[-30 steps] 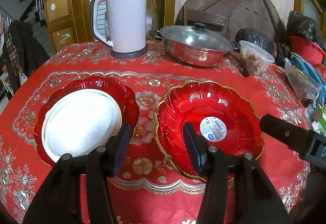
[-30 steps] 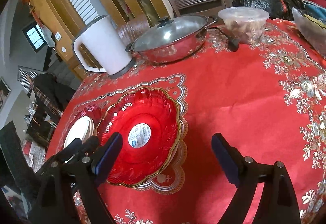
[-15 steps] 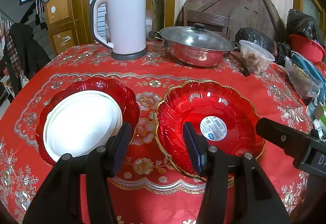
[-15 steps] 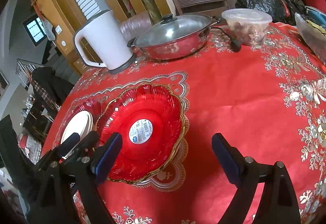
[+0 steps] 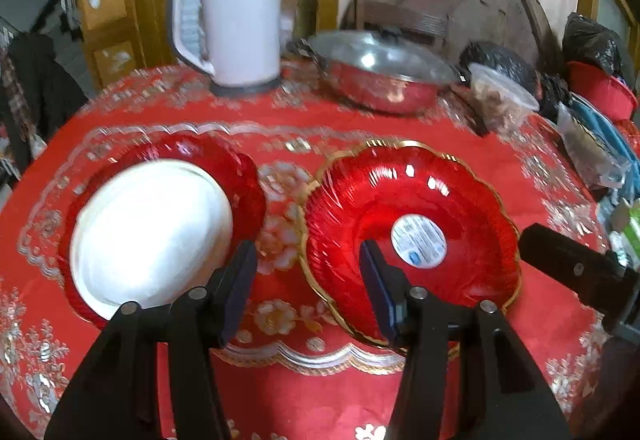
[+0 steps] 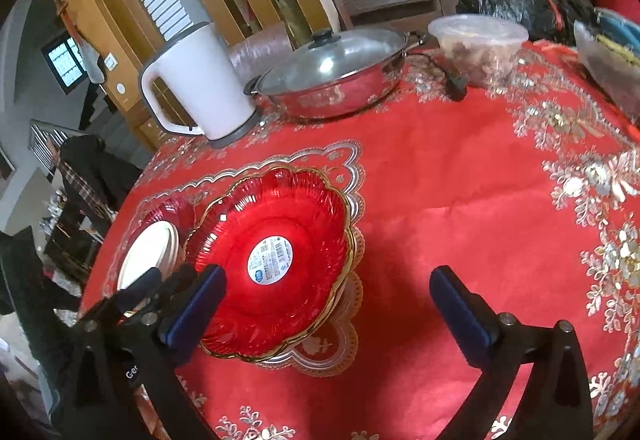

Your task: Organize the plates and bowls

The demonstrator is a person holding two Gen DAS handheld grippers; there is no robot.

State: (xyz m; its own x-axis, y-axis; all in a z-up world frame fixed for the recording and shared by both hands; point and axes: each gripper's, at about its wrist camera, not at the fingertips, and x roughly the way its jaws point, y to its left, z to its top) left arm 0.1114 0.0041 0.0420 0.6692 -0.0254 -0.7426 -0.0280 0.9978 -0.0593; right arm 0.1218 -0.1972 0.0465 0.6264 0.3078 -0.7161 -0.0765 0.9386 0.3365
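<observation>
left tool [image 5: 306, 280]: spread wide, holding nothing, hanging over the near edge of the surface; its right finger overlaps the gold-rimmed bowl's near-left rim in the left wrist view, can't tell if it's touching

right tool [image 6: 326, 304]: also wide apart and empty, hovering low at the near edge; its left finger sits over the near-left rim of the same bowl, its right finger over bare cloth

gold-rimmed red bowl [image 5: 412, 199]: scalloped clear-red plastic with a round white barcode sticker [image 5: 418, 240] in the middle, sitting flat near the front, right of the other dish

red dish with white plate [image 5: 240, 175]: just left of the bowl, close but not touching; the white plate [image 5: 150, 232] lies inside it and covers most of it

surface [image 6: 460, 199]: round, draped in a red cloth with silver and gold flower print

white electric kettle [image 5: 240, 19]: far left, upright on its base

steel pan with glass lid [image 6: 332, 79]: far middle, right of the kettle

clear lidded tub [image 6: 478, 43]: far right, something brownish inside, can't make out what
</observation>
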